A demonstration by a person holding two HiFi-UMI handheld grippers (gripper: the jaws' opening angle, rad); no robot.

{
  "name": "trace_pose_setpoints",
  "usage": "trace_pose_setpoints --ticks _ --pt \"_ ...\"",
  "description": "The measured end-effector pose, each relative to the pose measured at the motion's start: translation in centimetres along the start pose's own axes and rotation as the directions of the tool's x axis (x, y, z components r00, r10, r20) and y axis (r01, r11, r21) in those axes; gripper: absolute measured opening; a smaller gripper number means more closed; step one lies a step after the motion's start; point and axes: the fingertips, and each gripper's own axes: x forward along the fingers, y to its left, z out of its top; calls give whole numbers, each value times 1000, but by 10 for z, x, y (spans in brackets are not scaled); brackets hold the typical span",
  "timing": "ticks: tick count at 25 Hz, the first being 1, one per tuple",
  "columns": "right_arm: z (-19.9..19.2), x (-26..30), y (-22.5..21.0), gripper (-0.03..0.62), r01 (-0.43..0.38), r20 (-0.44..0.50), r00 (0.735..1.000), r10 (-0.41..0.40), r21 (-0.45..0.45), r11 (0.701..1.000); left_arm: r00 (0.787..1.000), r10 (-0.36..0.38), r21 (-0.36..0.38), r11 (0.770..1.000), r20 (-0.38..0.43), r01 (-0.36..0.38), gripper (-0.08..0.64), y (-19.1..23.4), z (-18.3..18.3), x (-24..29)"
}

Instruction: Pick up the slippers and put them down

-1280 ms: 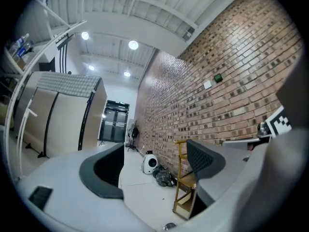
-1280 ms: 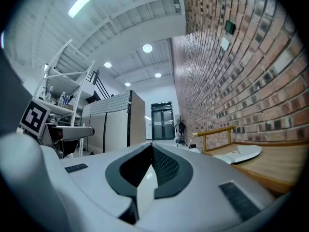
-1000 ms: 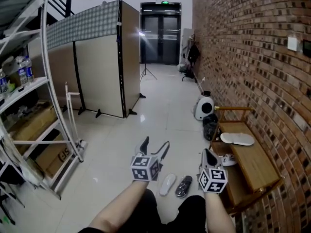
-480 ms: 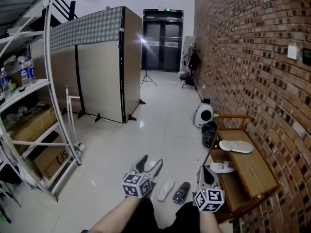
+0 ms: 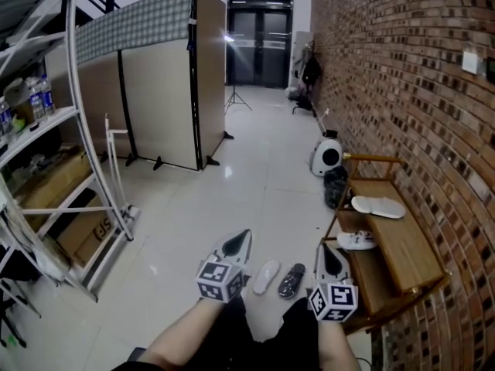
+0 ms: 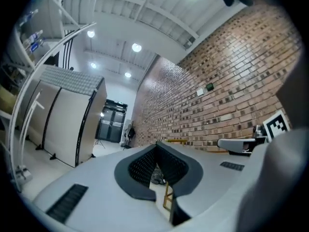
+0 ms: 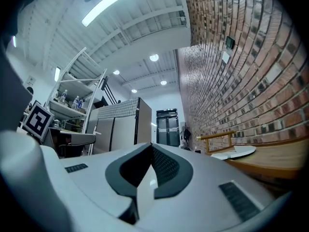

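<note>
showing left gripper (image 5: 237,243) with jaws pressed together on nothing, spread wide a second earlier; right gripper (image 5: 331,258) likewise closed and empty, unchanged. held side by side above the tiled floor (image 5: 193,222), pointing roughly level, nearer the footwear in the head view than a second earlier. white slipper (image 5: 267,276) and dark slipper (image 5: 292,280) lying together on the floor, between the two grippers in the head view, untouched, beside the wooden bench (image 5: 406,257) bearing a second white slipper (image 5: 378,206).
</note>
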Motion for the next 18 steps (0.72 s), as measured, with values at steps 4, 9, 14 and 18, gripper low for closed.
trace_pose_setpoints --ticks 4,9,14,18 --pt "-7 -13 7 9 -14 -12 1000 14 -6 1000 999 -18 61 998 33 16 2 -17 8 -13" --pt "-13 -39 17 9 -31 -23 999 31 -3 1000 999 -14 72 997 33 11 2 -35 1 -40" --pt "-12 -71 23 9 -20 -32 999 19 -31 999 1000 14 57 998 13 -15 2 -44 -12 -68" --pt "-16 -93 20 8 -37 -41 999 35 -44 998 999 45 43 998 10 -45 2 -54 -21 -84"
